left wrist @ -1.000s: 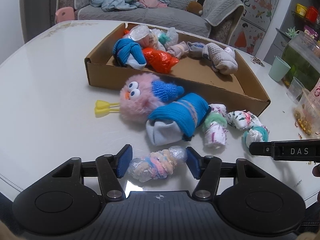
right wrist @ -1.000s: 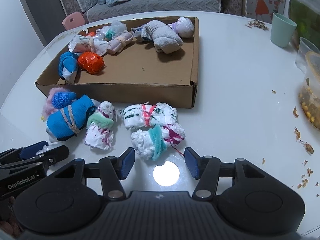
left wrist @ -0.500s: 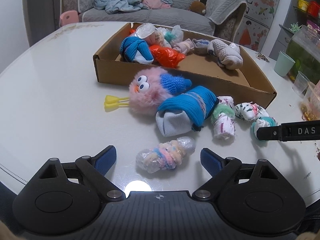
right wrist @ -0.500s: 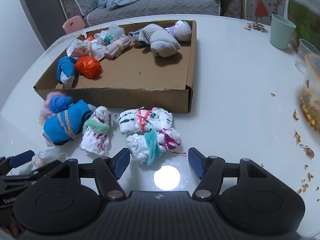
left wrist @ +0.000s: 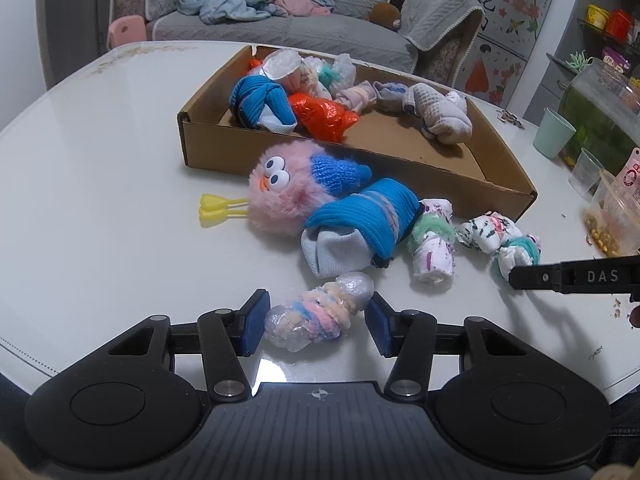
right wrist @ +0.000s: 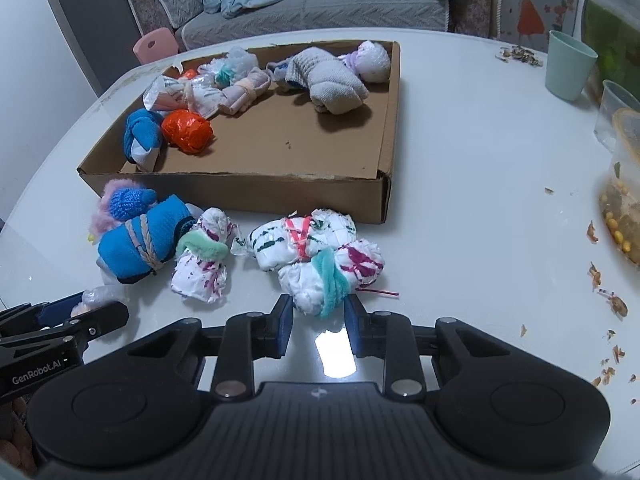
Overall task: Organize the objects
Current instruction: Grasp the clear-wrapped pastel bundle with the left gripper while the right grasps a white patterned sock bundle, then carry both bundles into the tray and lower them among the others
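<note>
On the white surface (left wrist: 100,168), the left gripper (left wrist: 316,326) stood with jaws apart around a plastic-wrapped pastel yarn bundle (left wrist: 320,316), pads close beside it but not visibly clamped. Further right, a pink fluffy toy (left wrist: 280,200), a blue rolled sock (left wrist: 360,220) and white printed cloth bundles lay outside the shallow cardboard box (right wrist: 240,192), which already held several bundles; roughly half seemed sorted. The right gripper (right wrist: 317,320) stood apart, straddling a white bundle tied with teal yarn (right wrist: 320,280). Only the left view showed the toy's face; only the right view showed the box's bare floor.
</note>
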`<control>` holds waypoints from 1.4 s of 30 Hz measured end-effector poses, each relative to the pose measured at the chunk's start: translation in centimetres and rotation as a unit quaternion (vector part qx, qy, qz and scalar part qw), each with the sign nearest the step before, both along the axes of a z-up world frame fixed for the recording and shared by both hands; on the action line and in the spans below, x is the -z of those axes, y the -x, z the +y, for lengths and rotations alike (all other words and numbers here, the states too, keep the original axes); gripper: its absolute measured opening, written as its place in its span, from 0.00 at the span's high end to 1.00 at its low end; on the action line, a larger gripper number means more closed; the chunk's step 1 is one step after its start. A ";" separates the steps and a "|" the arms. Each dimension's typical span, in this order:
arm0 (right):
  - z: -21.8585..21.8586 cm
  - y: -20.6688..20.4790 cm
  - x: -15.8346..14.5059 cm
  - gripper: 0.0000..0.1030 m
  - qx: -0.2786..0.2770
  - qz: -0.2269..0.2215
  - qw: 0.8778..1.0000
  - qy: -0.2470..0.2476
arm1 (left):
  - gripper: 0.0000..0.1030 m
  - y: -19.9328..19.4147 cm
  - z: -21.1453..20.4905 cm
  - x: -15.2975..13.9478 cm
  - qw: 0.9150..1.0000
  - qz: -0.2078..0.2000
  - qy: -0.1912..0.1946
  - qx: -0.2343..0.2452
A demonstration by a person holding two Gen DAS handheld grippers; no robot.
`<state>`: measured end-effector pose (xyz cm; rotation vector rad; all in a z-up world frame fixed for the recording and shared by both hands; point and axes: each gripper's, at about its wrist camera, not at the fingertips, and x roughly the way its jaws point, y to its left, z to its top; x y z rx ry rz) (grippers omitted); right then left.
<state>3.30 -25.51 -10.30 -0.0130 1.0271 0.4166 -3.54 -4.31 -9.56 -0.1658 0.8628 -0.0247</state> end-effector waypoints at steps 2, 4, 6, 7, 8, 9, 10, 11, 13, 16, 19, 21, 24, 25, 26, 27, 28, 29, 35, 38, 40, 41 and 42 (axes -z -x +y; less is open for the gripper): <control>0.0 0.3 0.1 0.71 0.005 -0.008 1.000 0.010 | 0.42 0.0 0.1 0.0 1.000 -0.001 0.000 -0.001; -0.1 0.3 -0.1 0.47 -0.001 -0.011 1.000 0.017 | 0.41 0.0 0.2 0.0 1.000 -0.002 0.000 -0.002; -0.2 0.5 -0.3 0.16 0.000 -0.021 1.000 0.015 | 0.41 0.0 0.1 0.1 1.000 -0.004 -0.001 0.000; -0.1 0.4 -0.4 0.14 -0.004 -0.031 0.999 0.025 | 0.41 0.0 0.1 0.1 1.000 -0.004 -0.002 0.000; 0.0 0.3 -0.5 0.12 -0.009 -0.035 0.999 0.030 | 0.41 0.0 0.1 0.1 1.000 -0.005 -0.002 0.000; 0.0 0.1 -0.5 0.12 -0.013 -0.038 0.999 0.029 | 0.41 0.1 0.2 0.1 1.000 -0.006 -0.002 0.001; 0.2 -0.2 -0.4 0.12 -0.020 -0.041 0.999 0.030 | 0.41 0.0 0.2 0.1 1.000 -0.007 -0.002 0.002; 0.4 -0.5 -0.2 0.12 -0.025 -0.046 0.998 0.040 | 0.41 0.0 0.2 0.1 1.000 -0.007 -0.002 0.002; 1.0 -1.0 0.3 0.12 -0.043 -0.056 0.995 0.064 | 0.41 0.0 0.3 0.1 1.000 -0.008 -0.001 0.002; 1.5 -1.5 1.0 0.30 -0.068 -0.055 0.993 0.075 | 0.41 0.1 0.2 0.2 1.000 -0.010 -0.005 0.005; 1.3 -1.5 0.7 0.52 -0.065 -0.046 0.995 0.067 | 0.42 0.1 0.3 0.2 1.000 -0.010 -0.005 0.005; 1.4 -1.1 0.3 0.53 -0.064 -0.046 0.995 0.067 | 0.43 0.1 0.5 0.1 1.000 -0.007 0.000 0.005; 1.4 -0.3 -0.5 0.53 -0.070 -0.047 0.995 0.062 | 0.45 0.1 0.7 -0.2 1.000 -0.001 0.003 0.009; 1.4 -0.1 -1.0 0.53 -0.069 -0.047 0.995 0.059 | 0.45 0.2 0.9 -0.4 1.000 -0.001 0.005 0.010; 1.3 0.1 -1.5 0.53 -0.066 -0.048 0.995 0.055 | 0.45 0.3 1.0 -0.8 1.000 -0.006 0.000 0.013; 1.2 0.3 -2.1 0.53 -0.065 -0.052 0.995 0.049 | 0.45 0.6 1.2 -1.3 1.000 -0.014 -0.008 0.016; 1.1 0.4 -2.8 0.53 -0.066 -0.055 0.995 0.042 | 0.45 0.7 1.5 -1.9 1.000 -0.020 -0.012 0.017; 1.0 0.6 -3.4 0.53 -0.065 -0.060 0.996 0.034 | 0.45 0.9 1.8 -2.4 0.999 -0.024 -0.012 0.017; 1.0 0.1 -7.8 0.53 -0.066 -0.110 0.992 -0.013 | 0.45 1.0 3.5 -6.6 0.996 -0.074 -0.034 0.029; 1.4 -1.0 -10.0 0.53 -0.076 -0.141 0.986 -0.038 | 0.45 -0.8 3.1 -9.2 0.992 -0.103 -0.052 0.055; 1.9 -2.1 -11.1 0.53 -0.093 -0.159 0.981 -0.053 | 0.45 -2.7 2.3 -10.8 0.987 -0.116 -0.060 0.089; 2.3 -2.6 -11.4 0.53 -0.110 -0.166 0.978 -0.059 | 0.45 -3.7 1.9 -11.4 0.985 -0.123 -0.063 0.106; 2.7 -3.2 -11.6 0.53 -0.129 -0.174 0.974 -0.061 | 0.45 -4.8 1.2 -12.0 0.980 -0.132 -0.073 0.126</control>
